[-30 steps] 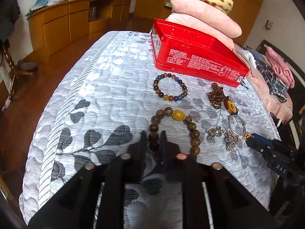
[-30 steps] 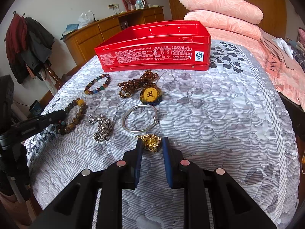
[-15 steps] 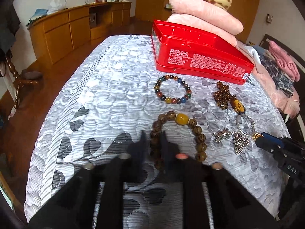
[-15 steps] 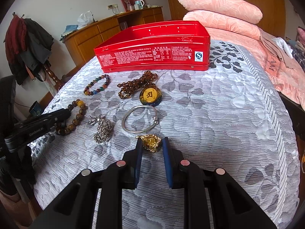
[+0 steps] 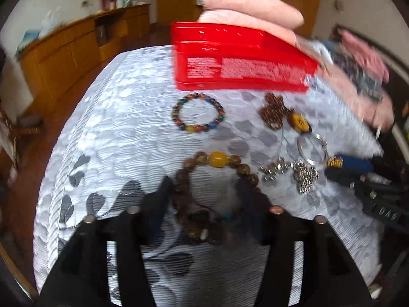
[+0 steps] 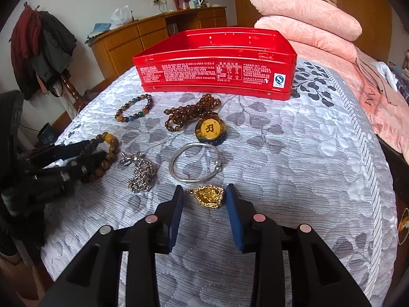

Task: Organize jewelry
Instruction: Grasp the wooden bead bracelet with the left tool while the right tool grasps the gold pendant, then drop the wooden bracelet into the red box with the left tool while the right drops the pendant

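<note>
Lying between opening right hand-held gripper (image 6: pixel 204 197): gold pendant (image 6: pixel 208 196).

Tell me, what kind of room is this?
Most likely a bedroom. The jewelry lies on a bed with a grey quilted bedspread, pink folded blankets are stacked at its far end, and a wooden dresser stands along the wall.
</note>
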A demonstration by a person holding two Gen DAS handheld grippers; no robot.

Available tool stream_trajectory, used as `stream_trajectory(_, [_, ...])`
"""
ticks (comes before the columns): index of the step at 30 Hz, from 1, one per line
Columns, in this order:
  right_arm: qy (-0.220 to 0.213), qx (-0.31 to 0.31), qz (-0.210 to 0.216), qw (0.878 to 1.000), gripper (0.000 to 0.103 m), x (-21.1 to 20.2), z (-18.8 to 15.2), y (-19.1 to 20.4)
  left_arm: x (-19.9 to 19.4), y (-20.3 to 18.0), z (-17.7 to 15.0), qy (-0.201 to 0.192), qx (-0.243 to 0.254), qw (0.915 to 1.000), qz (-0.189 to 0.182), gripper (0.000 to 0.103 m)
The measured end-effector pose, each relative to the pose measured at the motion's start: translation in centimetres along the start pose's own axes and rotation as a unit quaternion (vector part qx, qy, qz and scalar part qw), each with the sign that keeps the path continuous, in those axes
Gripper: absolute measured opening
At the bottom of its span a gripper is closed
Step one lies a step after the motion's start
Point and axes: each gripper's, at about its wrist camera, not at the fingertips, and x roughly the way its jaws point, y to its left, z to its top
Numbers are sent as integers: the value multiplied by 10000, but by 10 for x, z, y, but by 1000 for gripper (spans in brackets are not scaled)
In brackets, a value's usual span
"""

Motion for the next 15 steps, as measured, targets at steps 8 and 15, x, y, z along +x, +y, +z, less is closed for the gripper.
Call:
stream_trajectory(8, [-47, -16, -142, 9999, 25, -6, -4, 1, -8, 9, -6, -120, -268, 9996, -21, 10])
stream_trajectory(15, [-308, 143, 5, 9994, 25, -29, -4, -7, -20, 17, -11, -219, -618, 9968, -462, 10])
